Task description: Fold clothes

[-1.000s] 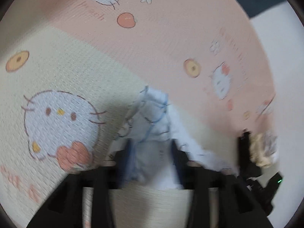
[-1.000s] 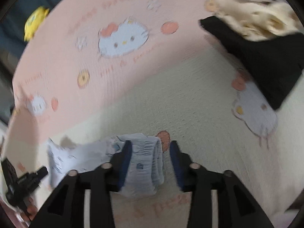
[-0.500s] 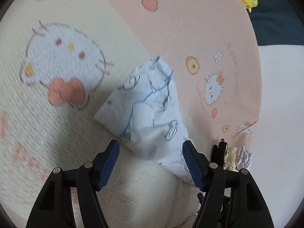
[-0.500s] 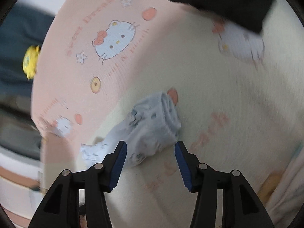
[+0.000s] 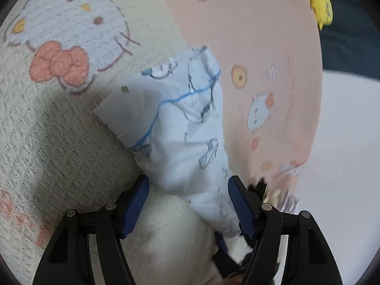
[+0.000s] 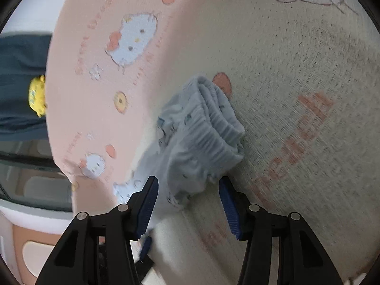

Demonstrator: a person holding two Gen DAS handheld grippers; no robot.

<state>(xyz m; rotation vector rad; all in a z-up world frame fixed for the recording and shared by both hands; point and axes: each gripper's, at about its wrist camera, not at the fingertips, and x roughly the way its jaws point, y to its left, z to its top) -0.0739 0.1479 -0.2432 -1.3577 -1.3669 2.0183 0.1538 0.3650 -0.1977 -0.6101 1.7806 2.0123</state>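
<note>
Small pale-blue printed garment (image 5: 180,128), folded into a narrow bundle; gathered elastic waistband (image 6: 218,128) at one end. In the left wrist view its long axis runs from 11 o'clock to 5 o'clock. It lies on a cream-and-pink cartoon-cat blanket (image 5: 59,142). Left hand-held gripper (image 5: 188,204) open, fingers either side of the narrow end. Right hand-held gripper (image 6: 188,204) open, short of the waistband end.

Both wrist cameras look down close over the blanket (image 5: 59,142), sharing the folded garment (image 5: 175,128) from opposite ends.
</note>
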